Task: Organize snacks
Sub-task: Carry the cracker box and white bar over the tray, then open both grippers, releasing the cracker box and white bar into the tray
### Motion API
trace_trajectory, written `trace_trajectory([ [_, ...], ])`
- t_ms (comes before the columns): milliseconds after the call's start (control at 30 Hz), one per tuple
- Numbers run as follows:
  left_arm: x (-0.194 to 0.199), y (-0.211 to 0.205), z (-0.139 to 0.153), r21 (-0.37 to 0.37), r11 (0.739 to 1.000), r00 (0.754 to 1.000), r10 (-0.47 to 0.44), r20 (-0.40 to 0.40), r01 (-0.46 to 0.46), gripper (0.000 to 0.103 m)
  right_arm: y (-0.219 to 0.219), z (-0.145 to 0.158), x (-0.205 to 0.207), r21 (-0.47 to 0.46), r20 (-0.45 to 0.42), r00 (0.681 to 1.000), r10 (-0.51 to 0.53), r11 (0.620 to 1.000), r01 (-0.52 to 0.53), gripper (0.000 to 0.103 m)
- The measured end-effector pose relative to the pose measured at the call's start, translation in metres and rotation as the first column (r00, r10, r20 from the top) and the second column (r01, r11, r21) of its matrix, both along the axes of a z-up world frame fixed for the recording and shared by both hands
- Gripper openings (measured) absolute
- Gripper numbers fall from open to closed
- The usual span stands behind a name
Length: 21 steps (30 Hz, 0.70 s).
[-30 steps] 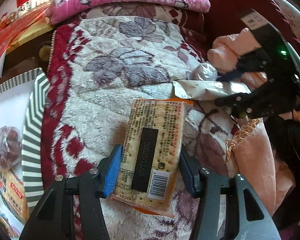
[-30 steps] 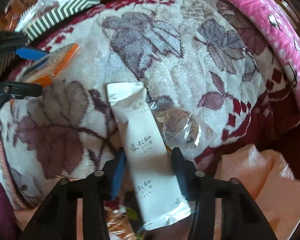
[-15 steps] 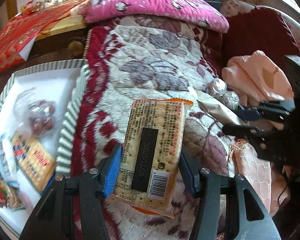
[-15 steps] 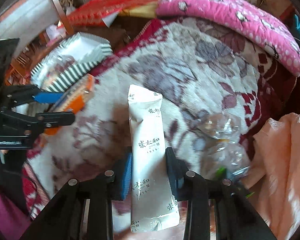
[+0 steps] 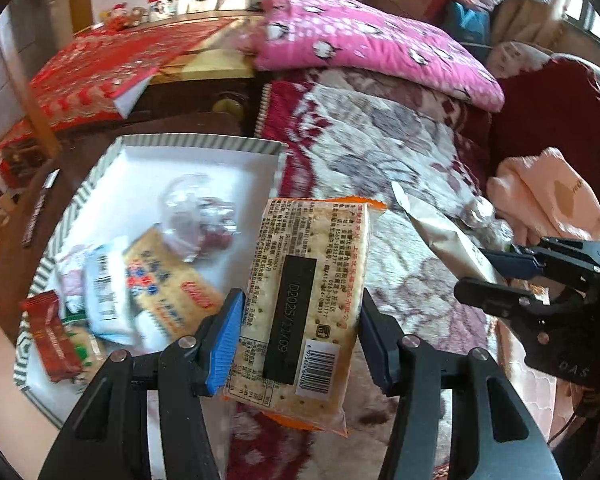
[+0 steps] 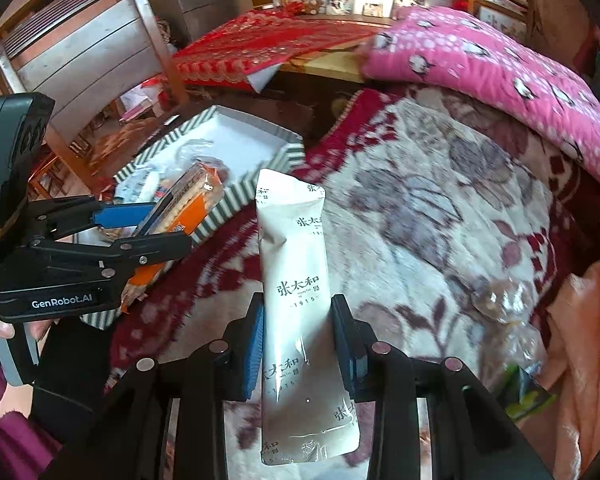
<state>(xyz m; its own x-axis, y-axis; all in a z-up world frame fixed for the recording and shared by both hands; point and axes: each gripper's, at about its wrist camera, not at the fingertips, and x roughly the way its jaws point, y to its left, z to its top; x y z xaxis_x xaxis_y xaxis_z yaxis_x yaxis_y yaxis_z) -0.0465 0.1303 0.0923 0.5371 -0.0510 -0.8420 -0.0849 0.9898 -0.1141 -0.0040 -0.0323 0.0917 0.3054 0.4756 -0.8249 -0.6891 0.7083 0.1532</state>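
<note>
My left gripper (image 5: 300, 304) is shut on a cracker packet (image 5: 308, 280) with an orange edge and a barcode, held in the air beside the striped box (image 5: 188, 164). My right gripper (image 6: 298, 312) is shut on a long white sachet (image 6: 292, 248) with printed characters, raised above the floral blanket (image 6: 420, 200). The right wrist view shows the left gripper (image 6: 160, 226) and its cracker packet (image 6: 196, 196) over the near rim of the box (image 6: 220, 204). In the left wrist view the right gripper (image 5: 476, 270) and the white sachet (image 5: 440, 232) are at the right.
Inside the box lie several snack packets (image 5: 168, 284) and a clear-wrapped snack (image 5: 204, 216). A clear wrapped snack (image 6: 500, 300) and a green wrapper (image 6: 528, 392) lie on the blanket by a peach cloth (image 5: 548, 192). A pink pillow (image 5: 372, 40) lies behind.
Both grippers rose and swung left toward the striped box, each carrying its packet. The right jaws closed on the white sachet and lifted it off the blanket.
</note>
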Motion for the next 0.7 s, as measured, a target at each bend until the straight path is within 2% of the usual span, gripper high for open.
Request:
trace_trajectory([
  [400, -0.019, 0.054, 0.009, 0.017, 0.993, 0.993, 0.113, 0.023, -0.114, 0.054, 0.064, 0.010, -0.009, -0.004, 0.018, 0.996, 0.087, 0.996, -0.087, 0.035],
  [700, -0.032, 0.099, 0.009, 0.032, 0.973, 0.973, 0.229, 0.017, -0.229, 0.054, 0.110, 0.013, -0.009, -0.014, 0.017, 0.991, 0.134, 0.991, -0.134, 0.035],
])
